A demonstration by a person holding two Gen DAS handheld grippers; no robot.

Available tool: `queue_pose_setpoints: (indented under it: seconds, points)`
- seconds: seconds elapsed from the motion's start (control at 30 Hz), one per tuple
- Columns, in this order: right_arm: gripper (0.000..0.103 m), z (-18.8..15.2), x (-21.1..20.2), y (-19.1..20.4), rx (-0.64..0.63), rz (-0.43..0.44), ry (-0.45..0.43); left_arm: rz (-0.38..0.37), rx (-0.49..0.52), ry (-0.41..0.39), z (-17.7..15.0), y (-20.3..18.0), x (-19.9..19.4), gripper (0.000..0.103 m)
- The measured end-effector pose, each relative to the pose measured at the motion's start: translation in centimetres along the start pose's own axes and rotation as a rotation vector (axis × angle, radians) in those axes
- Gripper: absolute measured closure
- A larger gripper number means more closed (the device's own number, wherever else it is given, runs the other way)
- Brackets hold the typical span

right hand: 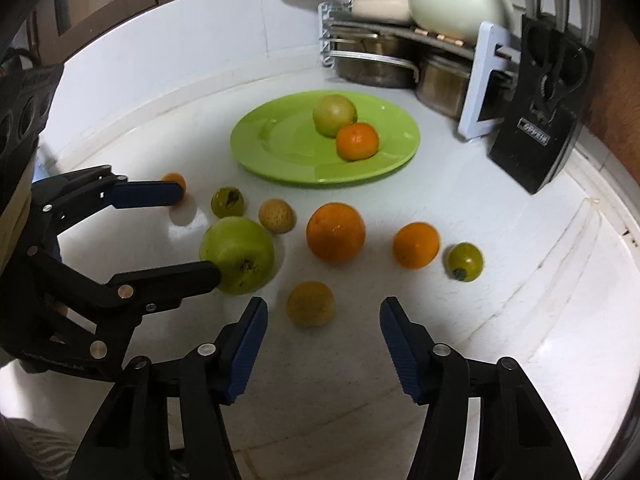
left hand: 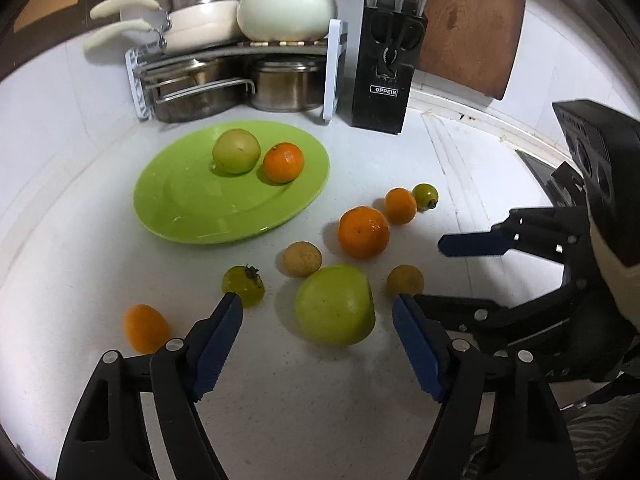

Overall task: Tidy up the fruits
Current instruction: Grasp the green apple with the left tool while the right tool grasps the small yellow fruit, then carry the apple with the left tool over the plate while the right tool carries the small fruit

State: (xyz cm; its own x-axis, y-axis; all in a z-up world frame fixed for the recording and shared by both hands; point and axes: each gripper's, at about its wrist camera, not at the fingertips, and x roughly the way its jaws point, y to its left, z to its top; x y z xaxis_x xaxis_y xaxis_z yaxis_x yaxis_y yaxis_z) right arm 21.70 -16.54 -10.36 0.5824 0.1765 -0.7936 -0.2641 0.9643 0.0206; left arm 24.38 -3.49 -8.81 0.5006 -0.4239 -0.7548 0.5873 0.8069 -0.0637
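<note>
A green plate point(left hand: 180, 208) point(right hand: 280, 152) holds a pale green apple point(left hand: 236, 151) point(right hand: 334, 115) and an orange point(left hand: 283, 162) point(right hand: 357, 141). Loose on the white counter lie a big green apple point(left hand: 335, 305) point(right hand: 238, 254), a large orange point(left hand: 363, 233) point(right hand: 336, 233), a smaller orange point(left hand: 400, 205) point(right hand: 416, 245), two tan round fruits point(left hand: 302, 258) point(right hand: 310, 304), two small green fruits point(left hand: 245, 285) point(right hand: 464, 261) and a little orange fruit point(left hand: 145, 328). My left gripper point(left hand: 318, 302) is open, with the big apple between its tips and untouched. My right gripper point(right hand: 324, 304) is open around a tan fruit.
At the back stand a rack point(left hand: 240, 46) with white pans, a white pot and steel pots, a black knife block point(left hand: 384, 76) and a wooden board point(left hand: 472, 24). The counter's raised edge point(left hand: 480, 116) runs along the right.
</note>
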Motion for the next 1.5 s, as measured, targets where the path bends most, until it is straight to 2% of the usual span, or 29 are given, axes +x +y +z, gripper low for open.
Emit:
queue_pose_setpoints:
  seconds: [0.57,0.73,0.9,0.97,1.2,1.5]
  points:
    - [0.059,0.0,2.0,-0.4,0.025,0.034,0.037,-0.077,-0.083,0.073,0.0,0.8,2.7,0.046]
    - [0.061,0.1,2.2,-0.5,0.027,0.044,0.038,-0.110,-0.094,0.085,0.1,0.8,3.1,0.056]
    - [0.066,0.3,2.4,-0.6,0.028,0.062,0.033,-0.088,-0.094,0.088,0.1,0.5,3.0,0.056]
    - [0.073,0.3,2.4,-0.5,0.027,0.070,0.033,-0.062,-0.094,0.079,0.0,0.4,2.7,0.057]
    - [0.073,-0.1,1.7,-0.5,0.035,0.065,0.013,0.011,-0.105,0.054,-0.3,0.5,1.7,0.058]
    - [0.073,0.0,0.2,-0.5,0.046,0.066,-0.024,0.061,-0.118,0.013,-0.8,-0.1,-0.2,0.058]
